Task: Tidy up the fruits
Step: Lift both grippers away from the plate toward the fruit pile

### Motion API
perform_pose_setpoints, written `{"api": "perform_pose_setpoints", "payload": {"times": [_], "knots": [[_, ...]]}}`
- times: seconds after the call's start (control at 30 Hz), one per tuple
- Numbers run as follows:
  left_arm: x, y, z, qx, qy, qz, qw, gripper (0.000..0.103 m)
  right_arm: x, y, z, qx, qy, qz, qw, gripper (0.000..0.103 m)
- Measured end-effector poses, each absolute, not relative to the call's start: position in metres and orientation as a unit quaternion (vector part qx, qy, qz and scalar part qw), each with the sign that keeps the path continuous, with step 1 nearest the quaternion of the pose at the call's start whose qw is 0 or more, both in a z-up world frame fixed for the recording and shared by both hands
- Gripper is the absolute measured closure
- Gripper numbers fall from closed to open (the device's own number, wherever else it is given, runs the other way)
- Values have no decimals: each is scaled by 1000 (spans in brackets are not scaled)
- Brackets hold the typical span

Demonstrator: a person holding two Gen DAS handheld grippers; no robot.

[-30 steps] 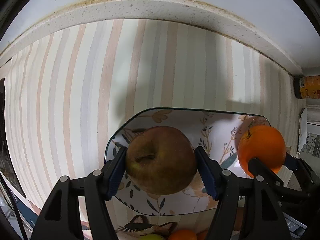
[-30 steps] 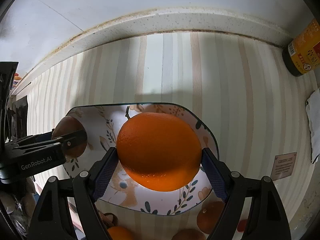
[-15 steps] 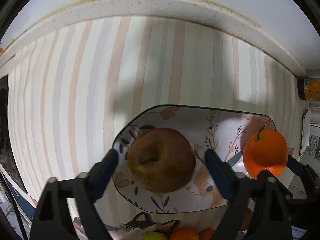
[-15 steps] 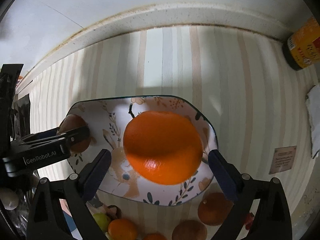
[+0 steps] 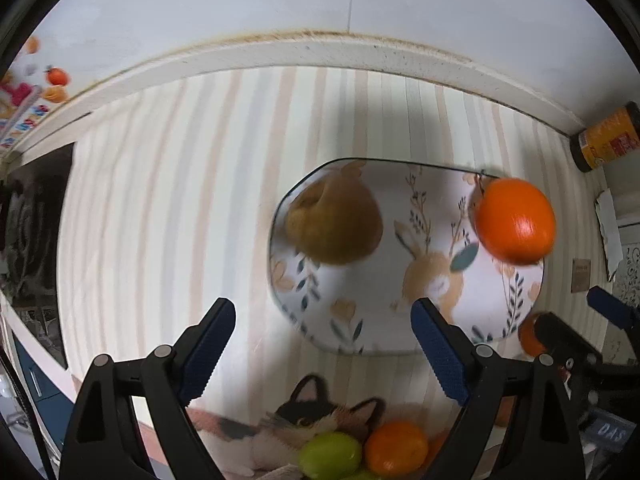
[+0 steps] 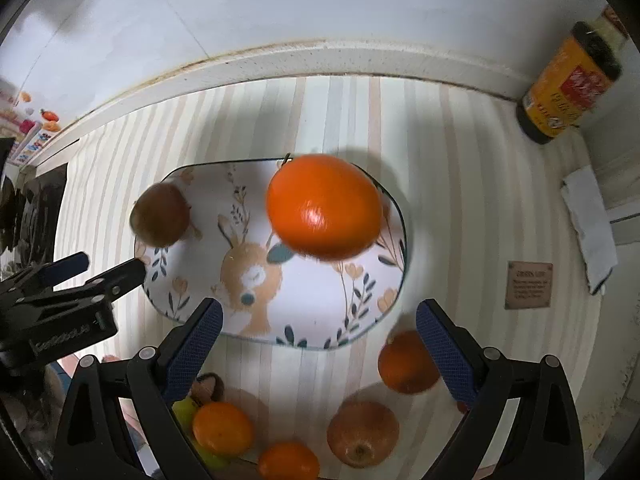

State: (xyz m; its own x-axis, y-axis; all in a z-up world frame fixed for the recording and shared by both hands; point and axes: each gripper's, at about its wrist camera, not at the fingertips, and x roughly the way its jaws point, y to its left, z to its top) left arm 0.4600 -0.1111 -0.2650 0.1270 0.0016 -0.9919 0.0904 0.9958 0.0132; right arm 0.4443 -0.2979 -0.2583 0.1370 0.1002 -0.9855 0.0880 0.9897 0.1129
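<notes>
A brownish apple [image 5: 334,222] lies at the left end of the patterned plate [image 5: 360,320], and a big orange [image 5: 514,220] lies at its right end. The right wrist view shows the same apple [image 6: 160,216], orange [image 6: 324,206] and plate [image 6: 312,304]. My left gripper [image 5: 322,344] is open and empty, pulled back over the plate's near left edge. My right gripper [image 6: 318,340] is open and empty, back over the plate's near edge. Loose fruit lies nearer me: an orange [image 6: 408,362], an apple [image 6: 362,434], two more oranges [image 6: 222,428] and a green fruit [image 5: 330,454].
A yellow jar [image 6: 568,84] stands at the back right by the wall. A white folded cloth [image 6: 590,216] and a small brown card [image 6: 528,284] lie at the right. A cat-print mat [image 5: 304,412] lies under the near fruit. A dark hob [image 5: 32,236] is at the left.
Both grippers opened and let go: the apple and the orange now lie on the plate. Both grippers have drawn back and up, the left one also shifting left.
</notes>
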Motion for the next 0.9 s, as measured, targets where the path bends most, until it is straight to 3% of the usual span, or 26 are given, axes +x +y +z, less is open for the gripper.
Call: {"api": "perform_pose_setpoints", "payload": {"times": [0.7,0.83,0.9], "knots": [[343,-72,-152,16,559,-72,826,13,310,-272,-122,84,549,-11,831,4],[333,-66,-149,17,555,-76,829,13,292,-271,-122,101,554,-8,826,4],[332,-65,-161,26,569,-77,818,8,285,-273,-136,113,570,-9,814,4]]}}
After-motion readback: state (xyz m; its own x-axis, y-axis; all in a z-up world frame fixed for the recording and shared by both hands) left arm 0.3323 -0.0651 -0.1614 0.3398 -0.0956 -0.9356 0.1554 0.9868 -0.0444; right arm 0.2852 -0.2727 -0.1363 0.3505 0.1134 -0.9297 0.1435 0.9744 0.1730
